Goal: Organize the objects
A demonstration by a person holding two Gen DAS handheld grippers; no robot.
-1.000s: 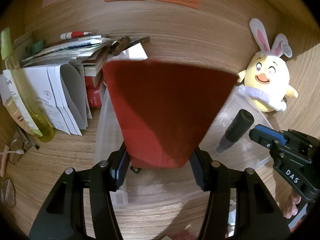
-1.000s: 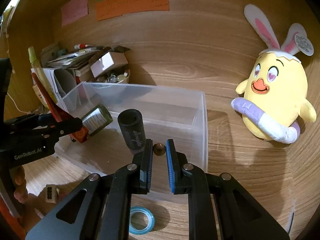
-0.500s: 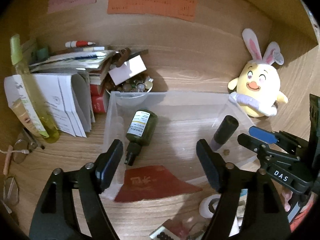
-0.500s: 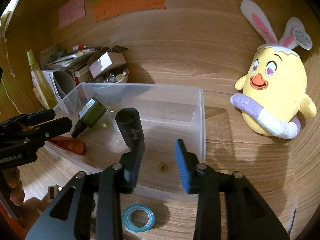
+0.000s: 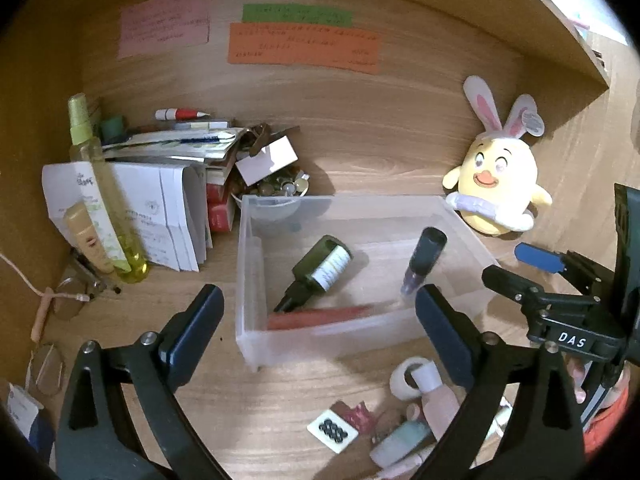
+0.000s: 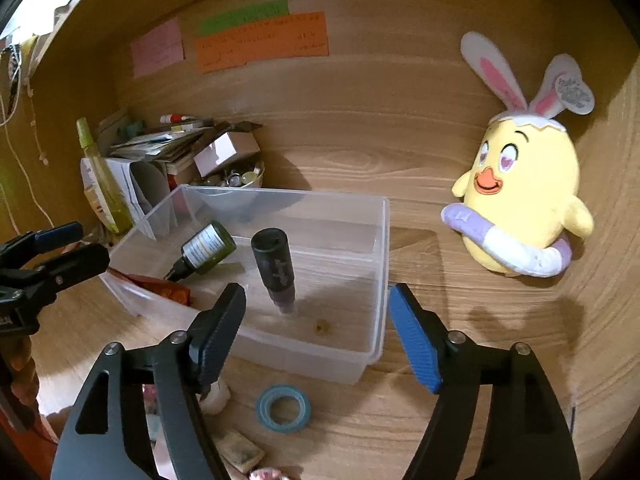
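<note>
From the left wrist, the left claw (image 5: 318, 326) hangs released, its jaws spread wide and holding nothing, just short of the near wall of the clear bin (image 5: 256, 280). Inside the bin a dark green bottle (image 5: 318, 270) lies tilted with its cap toward the near wall, a red packet (image 5: 320, 316) lies flat along that wall, and a black tube (image 5: 424, 258) stands leaning at the right end. Bare wooden counter (image 5: 224, 276) runs between the bin's left wall and a stack of papers (image 5: 160, 208) with a yellow spray bottle (image 5: 104, 192) before it. In front of the bin, small clutter crowds the near right: a white tape roll (image 5: 404, 374) and a white card with black dots (image 5: 333, 431). Coloured notes (image 5: 302, 46) hang on the wooden back wall.

From the right wrist, the right claw (image 6: 318, 334) is likewise released and empty, jaws wide, poised at the bin's near rim (image 6: 304, 354). A small brownish bit (image 6: 321, 325) rests on the bin floor near the tube (image 6: 274, 270). A blue tape ring (image 6: 283, 408) lies on the counter just in front of the bin. To the right, open counter separates the bin from a yellow plush chick (image 6: 524, 196) with rabbit ears leaning by the wall.
</note>
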